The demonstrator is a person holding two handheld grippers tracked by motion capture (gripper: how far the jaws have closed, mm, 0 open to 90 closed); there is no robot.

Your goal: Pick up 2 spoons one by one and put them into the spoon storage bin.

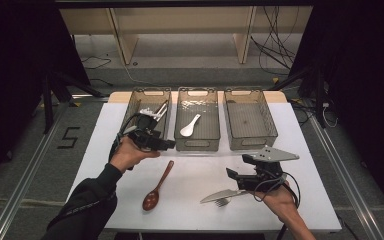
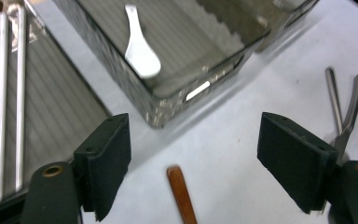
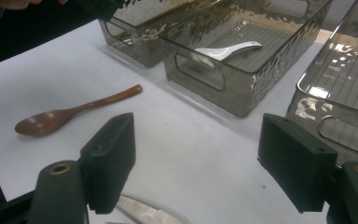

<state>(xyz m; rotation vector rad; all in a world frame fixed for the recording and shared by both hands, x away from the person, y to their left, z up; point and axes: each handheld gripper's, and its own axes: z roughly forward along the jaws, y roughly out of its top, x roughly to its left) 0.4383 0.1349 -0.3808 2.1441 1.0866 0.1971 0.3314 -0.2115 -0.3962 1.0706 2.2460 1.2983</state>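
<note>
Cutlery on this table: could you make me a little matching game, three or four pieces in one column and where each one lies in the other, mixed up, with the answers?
Things:
1. white spoon
2. wooden spoon
3. knife
4. chopsticks

Places:
A. on the white table, under the right gripper
B. in the left bin
C. in the middle bin
D. on the white table, near the person's left sleeve

Pairs: 1-C, 2-D, 3-A, 4-B
</note>
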